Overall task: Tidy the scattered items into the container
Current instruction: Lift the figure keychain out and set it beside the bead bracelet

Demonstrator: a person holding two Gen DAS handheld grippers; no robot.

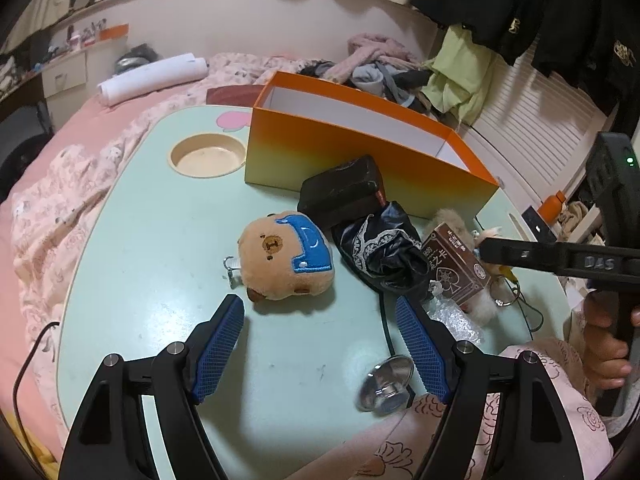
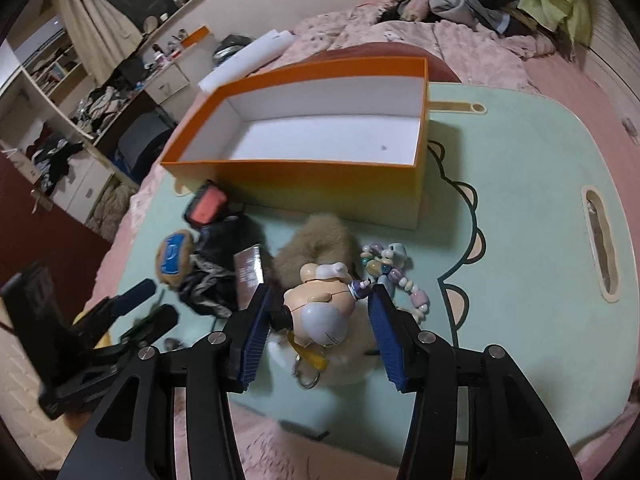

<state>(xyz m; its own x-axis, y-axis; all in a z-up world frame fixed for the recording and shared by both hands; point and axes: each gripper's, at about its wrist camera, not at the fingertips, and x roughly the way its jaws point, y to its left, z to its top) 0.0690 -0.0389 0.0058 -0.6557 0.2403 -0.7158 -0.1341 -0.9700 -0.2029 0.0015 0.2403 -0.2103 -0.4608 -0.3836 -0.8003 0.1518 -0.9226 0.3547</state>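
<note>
Dim indoor light, soft shadows, fisheye-warped edges

My left wrist view looks steeply down past the left tongs [image 1: 318,312] at the desk [image 1: 160,240], close. My right wrist view does likewise. Both share the orange box [image 1: 340,152] beyond the tongs.

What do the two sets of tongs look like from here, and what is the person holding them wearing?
Both the left tongs and the right tongs are black frames with silver round pivot bolts and blue cross-hatched pads. Seen from the side, the right tongs carry raised letters "DAS" and a black block with a green light. The person wears a pink sleeve with a rose outline print.
</note>
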